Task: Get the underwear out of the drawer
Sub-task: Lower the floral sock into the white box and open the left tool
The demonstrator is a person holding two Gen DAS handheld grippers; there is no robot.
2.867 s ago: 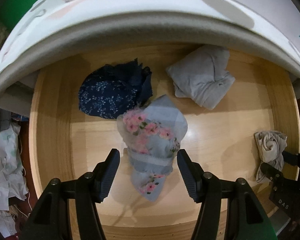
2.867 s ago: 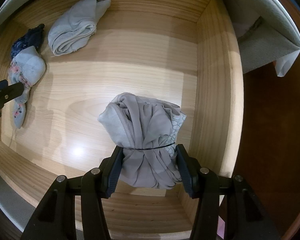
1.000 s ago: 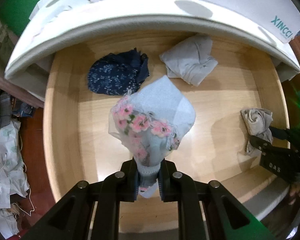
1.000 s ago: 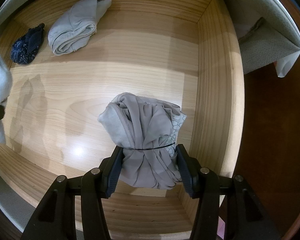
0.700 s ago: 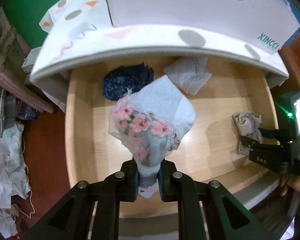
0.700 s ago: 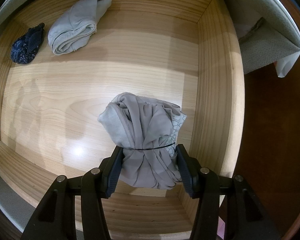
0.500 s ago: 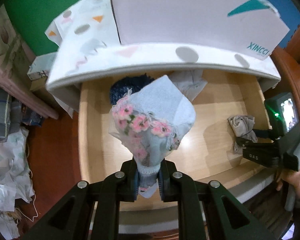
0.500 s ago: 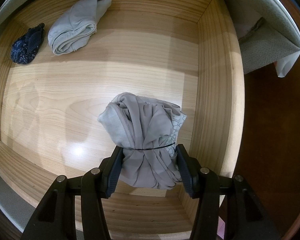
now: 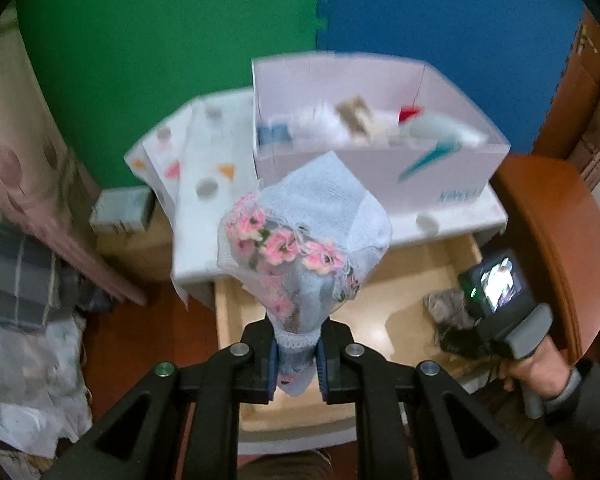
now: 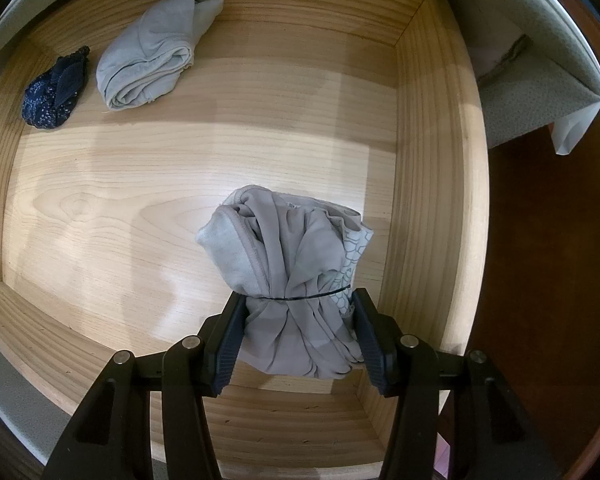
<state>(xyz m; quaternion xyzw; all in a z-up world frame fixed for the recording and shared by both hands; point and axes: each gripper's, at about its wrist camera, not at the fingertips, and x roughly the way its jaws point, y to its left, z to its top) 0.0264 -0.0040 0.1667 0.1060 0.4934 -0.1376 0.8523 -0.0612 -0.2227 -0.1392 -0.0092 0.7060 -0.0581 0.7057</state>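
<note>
My left gripper [image 9: 297, 344] is shut on the waistband of a light-blue pair of underwear with pink flowers [image 9: 312, 220], held high above the open wooden drawer [image 9: 396, 276]. Down in the drawer, my right gripper [image 10: 298, 320] points straight down. Its pads press both sides of a grey underwear bundle [image 10: 284, 248] tied with a thin black band, near the drawer's right wall [image 10: 432, 160]. A folded pale-grey pair [image 10: 152, 60] and a dark-blue dotted pair [image 10: 56, 92] lie at the drawer's back left.
A white box [image 9: 452, 168] of small items stands on the white cabinet top above the drawer, beside a patterned cloth [image 9: 192, 152]. Green and blue foam panels form the wall behind. A brown wooden surface [image 9: 548, 232] is at the right, piled fabrics [image 9: 20, 280] at the left.
My left gripper has risen well above the drawer with the floral underwear, so the cabinet top and box now show. The right gripper has stayed still on the grey bundle.
</note>
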